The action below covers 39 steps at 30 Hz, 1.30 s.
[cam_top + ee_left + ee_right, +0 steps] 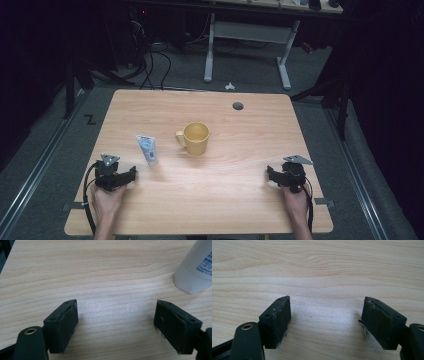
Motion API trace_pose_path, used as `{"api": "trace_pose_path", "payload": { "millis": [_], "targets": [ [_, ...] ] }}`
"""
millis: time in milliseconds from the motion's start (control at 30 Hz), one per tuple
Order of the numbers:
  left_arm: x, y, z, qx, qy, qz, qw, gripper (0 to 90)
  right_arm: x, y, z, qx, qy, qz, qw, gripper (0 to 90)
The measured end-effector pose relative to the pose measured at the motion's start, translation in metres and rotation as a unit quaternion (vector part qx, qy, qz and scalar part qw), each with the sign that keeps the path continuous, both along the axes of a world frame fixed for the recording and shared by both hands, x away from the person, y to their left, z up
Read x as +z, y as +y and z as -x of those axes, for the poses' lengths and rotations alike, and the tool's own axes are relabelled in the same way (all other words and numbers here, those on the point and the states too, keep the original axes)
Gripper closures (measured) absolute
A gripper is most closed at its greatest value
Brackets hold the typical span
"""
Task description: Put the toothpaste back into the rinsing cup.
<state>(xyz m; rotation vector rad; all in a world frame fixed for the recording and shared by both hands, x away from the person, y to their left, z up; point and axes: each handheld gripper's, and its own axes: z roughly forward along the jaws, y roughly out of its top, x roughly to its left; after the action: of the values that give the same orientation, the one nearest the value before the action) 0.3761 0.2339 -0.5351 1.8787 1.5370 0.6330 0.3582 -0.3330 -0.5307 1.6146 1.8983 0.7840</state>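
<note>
Light wood-grain table [225,200], matte, with a round grommet hole [238,106] at the far edge. Glossy yellow mug [196,138] mid-table, handle to the left. White plastic tube [147,149] with blue print lies flat left of the mug, cap end nearest the left gripper [131,175], just beyond and right of its tips, not touching. Left gripper's black padded jaws stand wide apart over bare wood. Right gripper [270,173], near right, jaws likewise apart, holding nothing.
</note>
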Motion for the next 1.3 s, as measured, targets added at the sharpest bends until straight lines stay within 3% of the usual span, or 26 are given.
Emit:
{"api": "trace_pose_path", "payload": {
  "millis": [500, 1300],
  "targets": [
    [0.017, -0.009, 0.011, -0.026, -0.02, 0.001, 0.9995, 18.2, 0.0, 0.0, 0.0, 0.0, 0.0, 0.0, 1.0, 23.9],
    [0.028, -0.028, 0.018, -0.069, -0.02, 0.019, 0.9972, 15.8, 0.0, 0.0, 0.0, 0.0, 0.001, -0.001, 1.0, 23.7]
  ]
}}
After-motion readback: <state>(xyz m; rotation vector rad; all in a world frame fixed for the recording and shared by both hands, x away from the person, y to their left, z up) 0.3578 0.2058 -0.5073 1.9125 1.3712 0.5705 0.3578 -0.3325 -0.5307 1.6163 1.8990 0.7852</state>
